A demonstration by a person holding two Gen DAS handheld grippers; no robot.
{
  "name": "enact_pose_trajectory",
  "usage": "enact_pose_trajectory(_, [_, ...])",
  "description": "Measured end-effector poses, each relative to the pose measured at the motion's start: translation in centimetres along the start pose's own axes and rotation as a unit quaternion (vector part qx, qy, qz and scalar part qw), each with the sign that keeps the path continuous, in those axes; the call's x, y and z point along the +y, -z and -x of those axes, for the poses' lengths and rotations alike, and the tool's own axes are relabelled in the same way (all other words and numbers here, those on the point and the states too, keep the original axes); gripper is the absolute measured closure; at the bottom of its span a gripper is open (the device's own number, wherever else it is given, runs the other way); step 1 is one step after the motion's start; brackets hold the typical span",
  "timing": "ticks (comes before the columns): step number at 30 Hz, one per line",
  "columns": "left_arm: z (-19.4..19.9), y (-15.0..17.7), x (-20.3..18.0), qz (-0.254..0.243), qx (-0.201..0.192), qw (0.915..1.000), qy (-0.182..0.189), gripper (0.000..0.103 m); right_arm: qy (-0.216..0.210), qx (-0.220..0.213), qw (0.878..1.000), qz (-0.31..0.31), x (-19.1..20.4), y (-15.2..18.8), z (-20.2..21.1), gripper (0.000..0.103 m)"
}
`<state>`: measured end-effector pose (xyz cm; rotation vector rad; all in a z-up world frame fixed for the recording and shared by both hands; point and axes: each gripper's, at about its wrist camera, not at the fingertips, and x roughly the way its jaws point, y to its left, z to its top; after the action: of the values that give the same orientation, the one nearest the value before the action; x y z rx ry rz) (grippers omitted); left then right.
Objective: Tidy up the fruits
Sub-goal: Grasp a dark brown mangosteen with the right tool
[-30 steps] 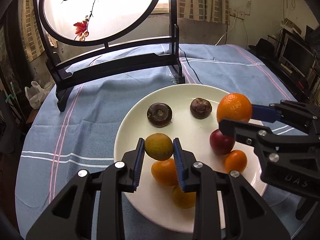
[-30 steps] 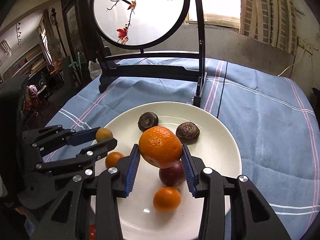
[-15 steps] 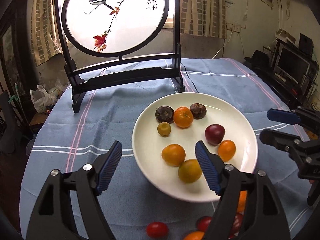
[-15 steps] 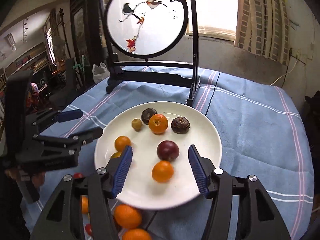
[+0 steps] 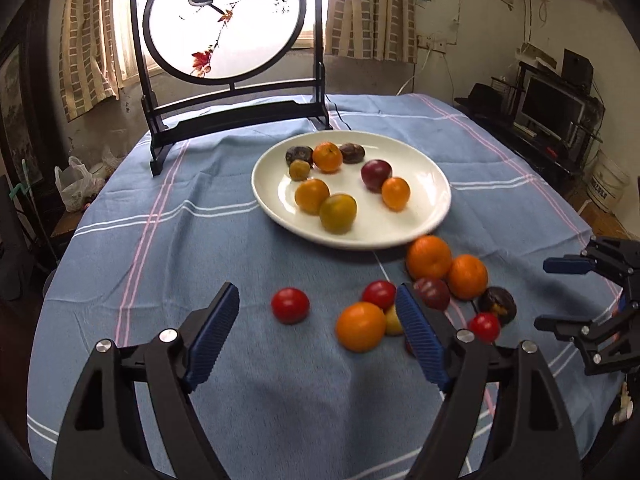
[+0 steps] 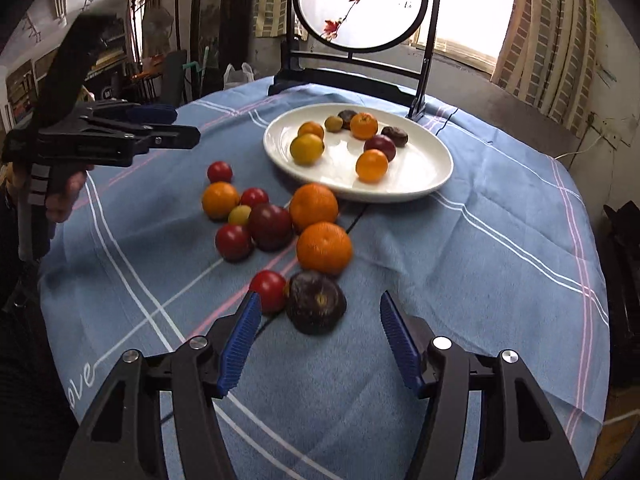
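A white plate holds several fruits: oranges, a dark red plum, two brown ones and a small green one. Loose fruits lie on the blue cloth in front of it. My left gripper hovers over them with its jaws opening and nothing pressed between them. A red tomato and an orange lie on the cloth beyond its fingers. My right gripper is also opening and holds nothing. A dark brown fruit and a red tomato lie just ahead of its fingertips.
A round painted screen on a black stand rises behind the plate, with a thin cable beside its foot. A person's hand holds the left gripper. The round table drops off on all sides; a screen and shelves stand at the right.
The left gripper let go of the small green fruit and the right one of the big orange, both on the plate. Both opened and drew back over the loose fruits.
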<state>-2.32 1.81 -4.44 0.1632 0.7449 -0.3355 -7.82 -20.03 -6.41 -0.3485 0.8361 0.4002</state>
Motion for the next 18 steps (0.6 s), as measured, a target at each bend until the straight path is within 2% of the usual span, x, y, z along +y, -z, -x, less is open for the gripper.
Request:
enact_pose_trajectory(5, [0.5,2.0,-1.4,-0.026,0.012,0.9995,0.014,0.024,0.0,0.034,0.999,0.026,-0.4,-0.1,-2.7,0.041])
enact_pose_trajectory(8, [0.9,2.6,-3.1,-0.058,0.012,0.9979,0.023,0.024,-0.031,0.043,0.998,0.02,-0.8,-0.8,-4.0,0.041])
enact_pose_trajectory(10, [1.0,2.8,-4.5,-0.077,0.014,0.996,0.042,0.024,-0.077,0.042,0.996,0.0,-1.2,-1.3,-4.5,0.041])
enact_pose_trajectory(11, [1.0,3.0,-5.3,-0.088,0.017,0.9946,0.052,0.024,-0.093,0.039,0.995,-0.012,-1.4,-1.5,-4.6,0.052])
enact_pose_trajectory(12, [1.0,3.1,-6.2,-0.099,0.019,0.9931,0.059,0.024,-0.089,0.044,0.995,-0.014,-1.4,-1.7,-4.6,0.058])
enact_pose_trajectory(15, [0.8,3.5,-8.4,-0.135,0.02,0.988,0.073,0.024,-0.085,0.049,0.995,-0.005,-1.1,-1.3,-4.2,0.055])
enact_pose_trajectory(18, [0.7,3.5,-9.2,-0.141,0.022,0.9864,0.083,0.024,-0.093,0.055,0.994,0.005,-0.9,-0.6,-3.7,0.052])
